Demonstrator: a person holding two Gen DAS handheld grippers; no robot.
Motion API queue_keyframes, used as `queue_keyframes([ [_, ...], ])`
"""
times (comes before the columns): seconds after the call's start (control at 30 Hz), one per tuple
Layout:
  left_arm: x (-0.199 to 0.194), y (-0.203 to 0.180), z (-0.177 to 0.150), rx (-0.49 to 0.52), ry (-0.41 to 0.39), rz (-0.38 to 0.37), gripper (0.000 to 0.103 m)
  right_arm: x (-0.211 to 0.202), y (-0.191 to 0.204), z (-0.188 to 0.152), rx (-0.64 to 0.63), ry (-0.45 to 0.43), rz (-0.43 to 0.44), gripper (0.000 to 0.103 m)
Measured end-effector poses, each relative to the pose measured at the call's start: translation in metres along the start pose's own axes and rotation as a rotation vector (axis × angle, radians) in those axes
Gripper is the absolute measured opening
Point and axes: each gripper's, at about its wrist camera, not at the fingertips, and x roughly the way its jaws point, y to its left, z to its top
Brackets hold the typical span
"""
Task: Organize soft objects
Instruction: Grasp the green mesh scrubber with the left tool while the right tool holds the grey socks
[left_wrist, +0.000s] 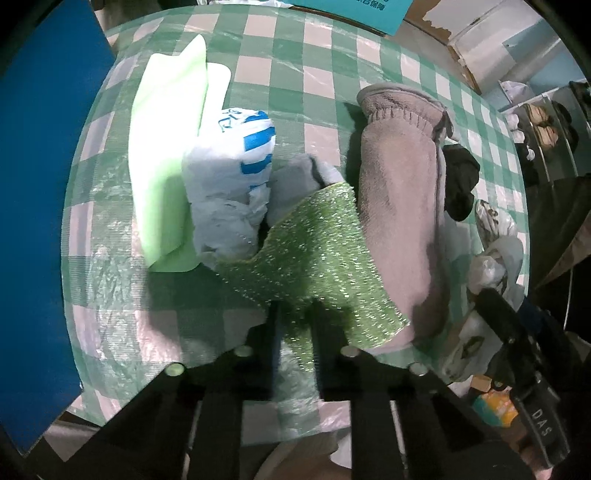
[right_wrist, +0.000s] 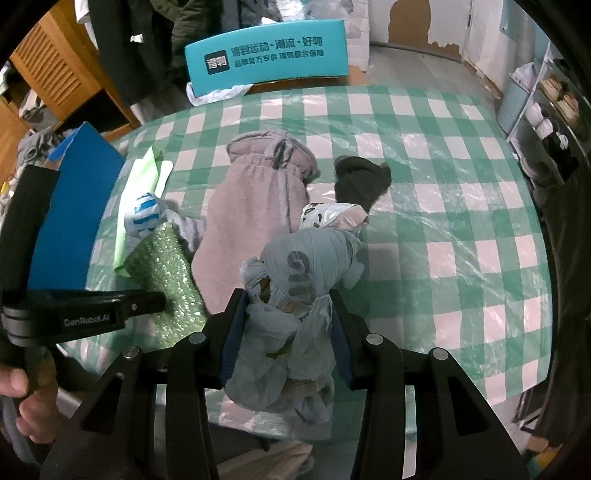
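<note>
Left claw (left_wrist: 295, 332) pinching green scouring cloth (left_wrist: 314, 258) above checked bench (left_wrist: 295, 55), right claw (right_wrist: 284, 325) clamped on bundled plastic bags (right_wrist: 303, 273) beside grey fleece cover (right_wrist: 251, 192); slippery bags liable to slide out if grip slackens.

Table (right_wrist: 461, 206): bears all items, grouped toward its left half. Folder (right_wrist: 74, 229): at the left edge. Folded cloth (left_wrist: 166, 166): just right of the folder. Striped bag (left_wrist: 229, 184): against the cloth's right side. Scouring pad (left_wrist: 314, 258): before the striped bag, overlapping the towel's near left edge. Rolled towel (right_wrist: 251, 206): centre, running front to back. Dark sock (right_wrist: 362, 181): right of the towel's far end. Bundled bags (right_wrist: 314, 258): before the sock (touching the towel's right side). Box (right_wrist: 266, 59): behind the table.
</note>
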Motion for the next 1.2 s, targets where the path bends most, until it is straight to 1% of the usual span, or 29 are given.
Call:
queue_keyframes([
  [0.07, -0.004, 0.004, -0.002, 0.009, -0.011, -0.002, 0.01, 0.0, 0.002, 0.0, -0.005, 0.0, -0.001, 0.042],
  [0.33, -0.014, 0.023, -0.007, -0.022, -0.009, -0.01, 0.01, -0.001, 0.005, -0.001, -0.012, 0.003, -0.002, 0.042],
  [0.37, -0.015, 0.024, -0.008, -0.024, -0.008, -0.01, 0.011, -0.001, 0.007, 0.0, -0.016, 0.001, -0.001, 0.042],
  [0.4, -0.014, 0.024, -0.008, -0.027, -0.005, -0.009, 0.015, -0.002, 0.007, -0.001, -0.018, 0.0, -0.001, 0.042],
  [0.43, -0.014, 0.025, -0.008, -0.035, 0.004, -0.01, 0.031, -0.001, 0.007, -0.001, -0.019, 0.001, -0.001, 0.042],
  [0.47, -0.014, 0.027, -0.008, -0.05, 0.002, -0.019, 0.048, -0.001, 0.007, -0.001, -0.019, 0.002, -0.001, 0.042],
  [0.5, -0.013, 0.025, -0.008, -0.06, -0.006, -0.021, 0.054, 0.0, 0.007, -0.001, -0.018, 0.005, -0.001, 0.042],
  [0.53, -0.014, 0.026, -0.008, -0.068, -0.017, -0.018, 0.059, 0.001, 0.007, -0.001, -0.018, 0.007, 0.0, 0.042],
  [0.57, -0.013, 0.025, -0.007, -0.07, -0.019, -0.016, 0.06, 0.001, 0.007, -0.001, -0.019, 0.007, 0.0, 0.042],
  [0.6, -0.013, 0.024, -0.006, -0.072, -0.016, -0.022, 0.061, 0.001, 0.007, -0.001, -0.02, 0.006, -0.001, 0.042],
  [0.67, -0.01, 0.022, -0.004, -0.085, -0.006, -0.045, 0.07, 0.001, 0.007, -0.001, -0.019, 0.007, 0.0, 0.042],
  [0.73, -0.009, 0.021, -0.003, -0.101, -0.005, -0.055, 0.074, 0.001, 0.007, -0.001, -0.018, 0.008, -0.001, 0.042],
  [0.9, 0.0, 0.014, 0.0, -0.121, 0.013, -0.087, 0.074, 0.002, 0.004, -0.001, -0.008, 0.011, -0.002, 0.042],
  [1.03, 0.007, 0.011, 0.001, -0.144, 0.021, -0.11, 0.077, 0.003, 0.001, -0.002, -0.004, 0.011, -0.002, 0.042],
  [1.2, 0.014, 0.007, 0.002, -0.153, 0.033, -0.119, 0.076, 0.002, 0.002, -0.002, -0.006, 0.01, -0.003, 0.042],
])
